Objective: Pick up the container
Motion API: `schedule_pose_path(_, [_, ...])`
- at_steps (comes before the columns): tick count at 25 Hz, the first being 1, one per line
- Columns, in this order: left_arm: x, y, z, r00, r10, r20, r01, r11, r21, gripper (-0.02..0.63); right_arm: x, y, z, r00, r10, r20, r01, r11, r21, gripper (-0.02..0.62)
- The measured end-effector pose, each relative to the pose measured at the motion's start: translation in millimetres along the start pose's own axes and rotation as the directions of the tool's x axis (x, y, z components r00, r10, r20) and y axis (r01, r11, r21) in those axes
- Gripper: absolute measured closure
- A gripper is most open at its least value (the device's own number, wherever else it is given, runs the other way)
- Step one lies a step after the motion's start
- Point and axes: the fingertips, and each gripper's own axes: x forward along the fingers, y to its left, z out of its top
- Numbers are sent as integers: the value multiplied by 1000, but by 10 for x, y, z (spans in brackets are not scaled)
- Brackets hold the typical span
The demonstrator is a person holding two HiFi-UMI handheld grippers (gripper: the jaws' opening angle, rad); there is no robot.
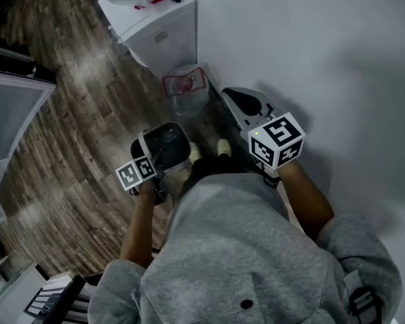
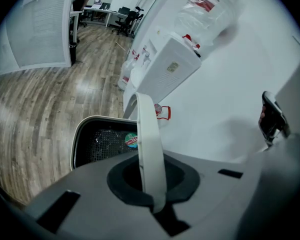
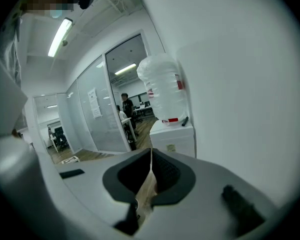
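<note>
Left gripper (image 2: 147, 176): jaws clamped on the white handle (image 2: 149, 139) of the container (image 2: 102, 144). The container hangs below at 7 o'clock, dark mesh inside, apparently off the wood floor (image 2: 35, 109).

Water dispenser (image 2: 167, 66): at 12 o'clock beyond the container, against the wall.

Right gripper (image 3: 150, 161): jaws together on nothing, at 3 o'clock of the container.

Handling note: the lift looks largely done. Grip the handle firmly, hold it upright and raise steadily, so the container does not swing into the dispenser or the wall.
</note>
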Motion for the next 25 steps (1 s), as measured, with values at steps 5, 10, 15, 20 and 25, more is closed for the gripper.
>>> schedule_pose_path(5, [-171,5,-62,1000,-11,-24,12,999,35,591,-148,-8,389,998,-6,66,6,1000,-1,569])
schedule_pose_path(10, [-314,-48,-30,999,-13,-43,16,997,73,591,-306,41,762,992,-12,126,15,1000,-22,569])
schedule_pose_path(15, [-359,-64,-38,999,-19,-31,20,999,37,591,-418,-4,835,989,-34,143,36,999,-13,569])
schedule_pose_path(20, [-342,-38,-39,1000,-17,-11,17,1000,-1,589,-362,-62,766,992,-34,121,37,999,-19,569])
schedule_pose_path(25, [-325,-53,-28,1000,-24,-2,24,1000,-18,589,-291,-81,772,993,-32,117,37,999,-37,569])
